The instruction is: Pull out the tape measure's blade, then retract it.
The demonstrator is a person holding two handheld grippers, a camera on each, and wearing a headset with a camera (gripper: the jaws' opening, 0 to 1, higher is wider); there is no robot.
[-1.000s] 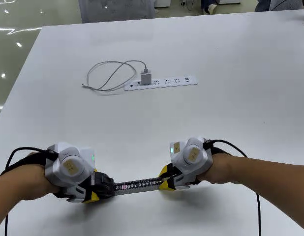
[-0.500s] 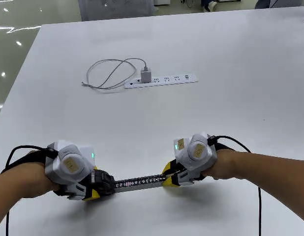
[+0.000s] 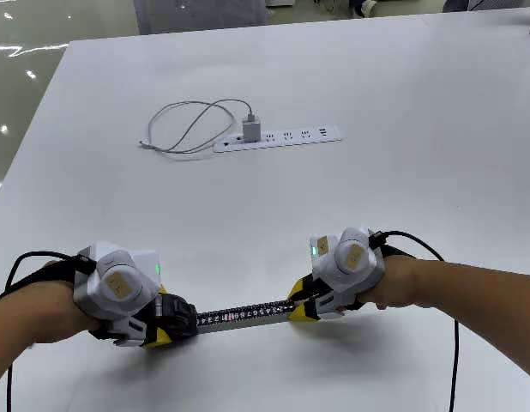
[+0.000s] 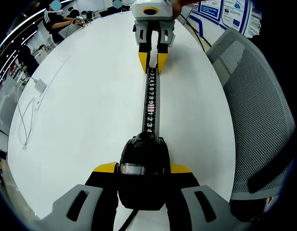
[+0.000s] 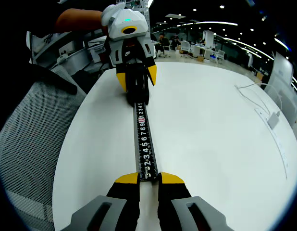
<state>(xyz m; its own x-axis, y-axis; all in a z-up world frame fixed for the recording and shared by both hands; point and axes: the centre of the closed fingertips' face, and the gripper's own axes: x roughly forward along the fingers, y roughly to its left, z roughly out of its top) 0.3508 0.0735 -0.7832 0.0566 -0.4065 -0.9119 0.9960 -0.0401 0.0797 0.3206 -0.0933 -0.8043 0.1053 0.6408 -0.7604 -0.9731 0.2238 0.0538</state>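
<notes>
Tape measure (image 4: 141, 163): black case, dark blade (image 3: 248, 314) with white numerals (one red mark), extended along the table's (image 3: 402, 129) near edge. Left gripper (image 3: 166, 320) clamps the case; right gripper (image 3: 298, 309) pinches the blade tip. Open tabletop beyond; power strip (image 3: 278, 138) well apart.

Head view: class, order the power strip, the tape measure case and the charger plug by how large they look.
1. power strip
2. tape measure case, nearer the camera, so unsure
3. charger plug
</notes>
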